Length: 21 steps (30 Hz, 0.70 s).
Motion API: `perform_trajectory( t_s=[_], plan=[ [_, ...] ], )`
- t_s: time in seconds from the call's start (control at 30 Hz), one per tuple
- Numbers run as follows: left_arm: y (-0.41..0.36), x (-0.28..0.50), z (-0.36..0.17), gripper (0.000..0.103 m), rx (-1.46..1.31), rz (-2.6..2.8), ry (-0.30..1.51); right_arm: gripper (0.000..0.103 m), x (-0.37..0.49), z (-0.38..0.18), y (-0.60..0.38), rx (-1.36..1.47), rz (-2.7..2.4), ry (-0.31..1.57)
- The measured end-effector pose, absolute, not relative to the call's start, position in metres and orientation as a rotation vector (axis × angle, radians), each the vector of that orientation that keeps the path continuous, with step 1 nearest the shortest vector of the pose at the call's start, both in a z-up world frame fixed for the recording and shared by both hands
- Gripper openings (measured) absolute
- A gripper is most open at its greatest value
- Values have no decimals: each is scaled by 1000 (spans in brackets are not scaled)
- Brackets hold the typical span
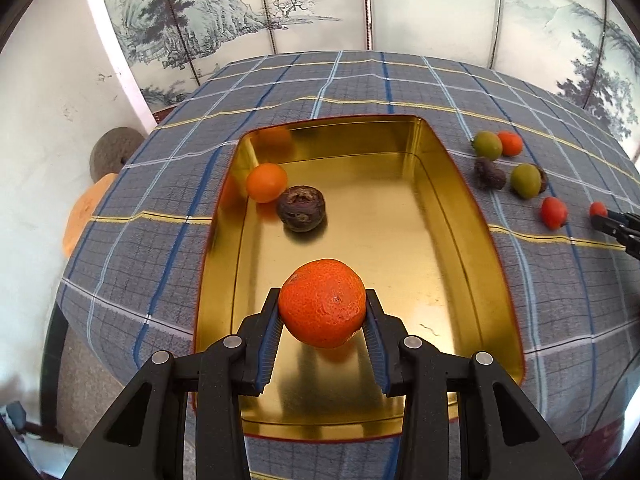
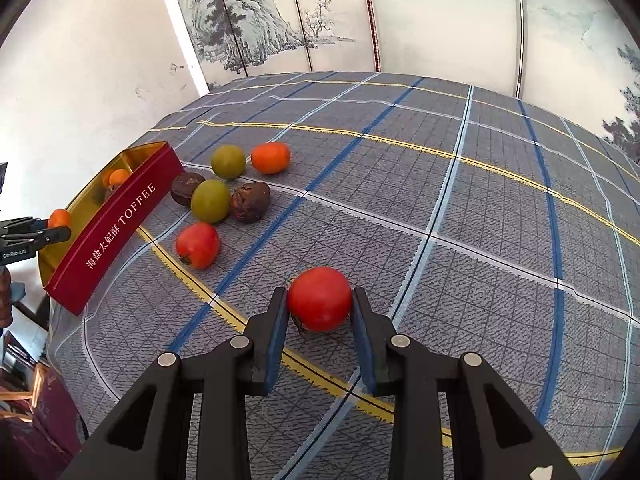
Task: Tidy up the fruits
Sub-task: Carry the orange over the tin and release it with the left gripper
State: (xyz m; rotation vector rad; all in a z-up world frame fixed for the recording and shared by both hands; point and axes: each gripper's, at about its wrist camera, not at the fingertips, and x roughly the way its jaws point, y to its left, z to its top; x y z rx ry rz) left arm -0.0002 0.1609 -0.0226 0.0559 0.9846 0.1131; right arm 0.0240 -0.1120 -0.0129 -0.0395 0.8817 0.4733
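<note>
My left gripper is shut on a bumpy mandarin and holds it above the near half of a gold tin tray. In the tray lie a smooth orange fruit and a dark wrinkled fruit. My right gripper is shut on a red tomato just at the plaid cloth. Beside the tin lie another red tomato, two green fruits, two dark wrinkled fruits and an orange fruit.
The table wears a grey-blue plaid cloth. A painted folding screen stands behind it and a white wall to the left. The right gripper's tip shows at the far right of the left wrist view.
</note>
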Motion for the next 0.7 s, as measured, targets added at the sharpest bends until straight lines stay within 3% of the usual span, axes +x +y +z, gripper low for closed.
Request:
perform_trajectory(
  t_s=[0.7],
  plan=[
    [175,19,-33,41,95,187,988,29,25,-14,-111,-42,472,884]
  ],
)
